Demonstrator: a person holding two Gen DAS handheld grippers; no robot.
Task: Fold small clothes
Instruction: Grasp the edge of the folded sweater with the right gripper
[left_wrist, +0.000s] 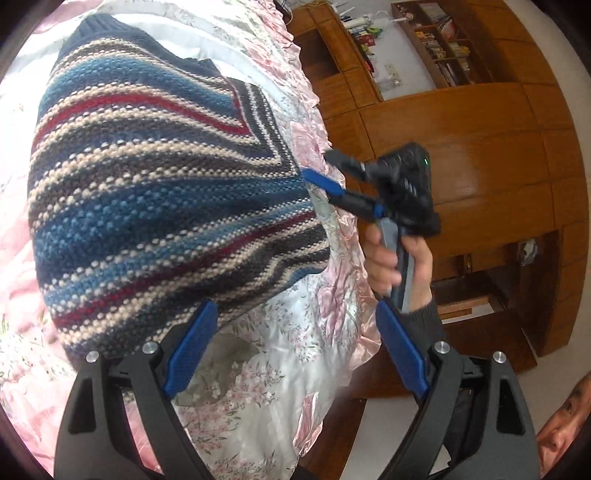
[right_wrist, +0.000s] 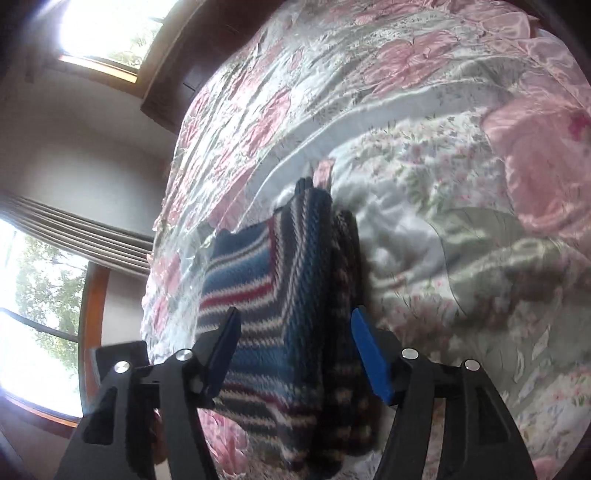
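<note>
Left wrist view: striped sweater (left_wrist: 166, 206) lies folded on the floral quilt (left_wrist: 280, 350), near the bed's side edge. Left gripper (left_wrist: 295, 350) spread wide, holding nothing, one pad at the sweater's near edge. Right gripper (left_wrist: 325, 184), held by a hand (left_wrist: 399, 266), noses into the sweater's edge by the bed side, likely to steady or lift the fold; cannot tell its grip from here.

Right wrist view: right gripper (right_wrist: 295, 354) jaws wide, straddling the sweater (right_wrist: 280, 314) fold, not clamped. Quilt (right_wrist: 443, 184) rumpled beyond.
</note>
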